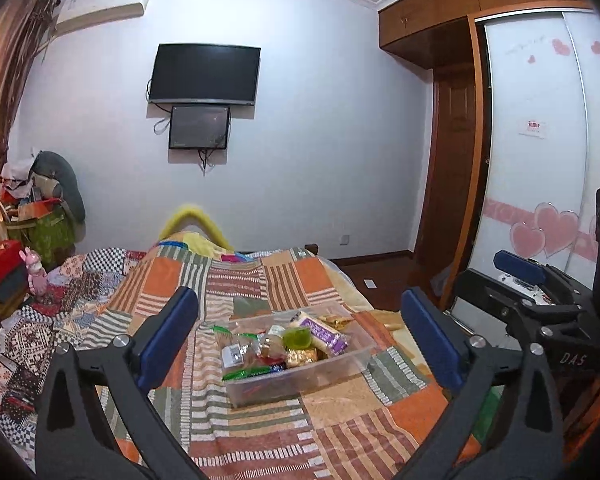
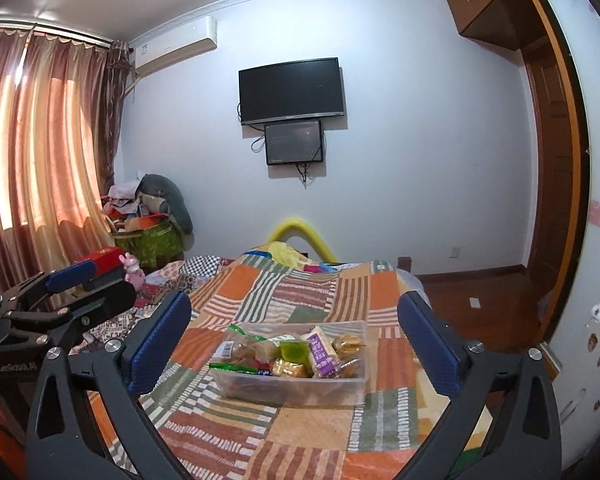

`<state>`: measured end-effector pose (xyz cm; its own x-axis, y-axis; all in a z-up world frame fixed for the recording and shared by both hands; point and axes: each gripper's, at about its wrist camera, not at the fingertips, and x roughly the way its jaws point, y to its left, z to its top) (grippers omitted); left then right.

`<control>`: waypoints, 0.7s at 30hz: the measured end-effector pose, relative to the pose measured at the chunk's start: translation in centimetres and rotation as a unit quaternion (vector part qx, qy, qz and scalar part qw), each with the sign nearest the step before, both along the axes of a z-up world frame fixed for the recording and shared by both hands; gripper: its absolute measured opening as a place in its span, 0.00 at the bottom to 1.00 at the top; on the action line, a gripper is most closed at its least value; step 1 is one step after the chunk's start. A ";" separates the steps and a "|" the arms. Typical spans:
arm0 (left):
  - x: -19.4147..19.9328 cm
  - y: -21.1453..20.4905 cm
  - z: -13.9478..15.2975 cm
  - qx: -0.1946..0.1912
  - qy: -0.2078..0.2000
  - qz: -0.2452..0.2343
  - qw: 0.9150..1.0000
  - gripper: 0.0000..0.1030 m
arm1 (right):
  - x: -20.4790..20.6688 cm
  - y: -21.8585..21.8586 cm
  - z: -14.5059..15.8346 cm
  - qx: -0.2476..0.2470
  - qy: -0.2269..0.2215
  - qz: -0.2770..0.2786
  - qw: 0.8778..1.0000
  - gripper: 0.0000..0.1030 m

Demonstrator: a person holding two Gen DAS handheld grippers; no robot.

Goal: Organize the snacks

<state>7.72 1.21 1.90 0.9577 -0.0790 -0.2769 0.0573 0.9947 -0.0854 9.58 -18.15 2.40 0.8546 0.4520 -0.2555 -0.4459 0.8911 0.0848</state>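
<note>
Left wrist view suggests the sorting is nearly done: snack packets (image 1: pixel 284 350) fill the clear plastic bin (image 1: pixel 352 360) on the patchwork quilt (image 1: pixel 268 280), while left gripper (image 1: pixel 300 344) and right gripper (image 2: pixel 294 346) hover wide apart, empty.

Between the left gripper's (image 1: pixel 300 334) blue-padded black fingers lies a clear plastic bin (image 1: pixel 340 366) of snacks: a purple-and-white packet (image 1: pixel 327 335), a lime-green jelly cup (image 1: pixel 298 338), golden wrapped biscuits (image 1: pixel 302 357) and a green-edged wrapper (image 1: pixel 247 373). Beneath it spreads a patchwork blanket (image 1: pixel 260 280) of orange, green and brick-red striped squares. Ahead of the right gripper (image 2: pixel 294 334), equally black and blue, hang a black television (image 2: pixel 292 90) on a pale wall and, to its left, peach-pink curtains (image 2: pixel 40 136).
</note>
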 end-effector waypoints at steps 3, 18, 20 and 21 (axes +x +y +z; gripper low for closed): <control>-0.3 0.1 -0.3 -0.001 0.002 0.003 1.000 1.00 | -0.3 0.0 -0.1 -0.005 0.002 -0.003 1.000 1.00; -0.6 0.2 -0.6 0.003 0.004 0.013 1.000 1.00 | -1.6 0.0 -0.7 -0.016 0.002 -0.004 1.000 1.00; -0.6 0.2 -0.6 0.002 0.005 0.013 1.000 1.00 | -1.7 0.1 -0.8 -0.017 0.002 -0.004 1.000 1.00; -0.5 0.2 -0.6 0.002 0.006 0.013 1.000 1.00 | -1.8 0.1 -0.7 -0.017 0.002 -0.004 1.000 1.00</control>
<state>7.18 1.43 1.26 0.9562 -0.0527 -0.2881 0.0300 0.9961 -0.0827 7.81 -18.08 1.65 0.8569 0.4366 -0.2742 -0.4387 0.8968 0.0573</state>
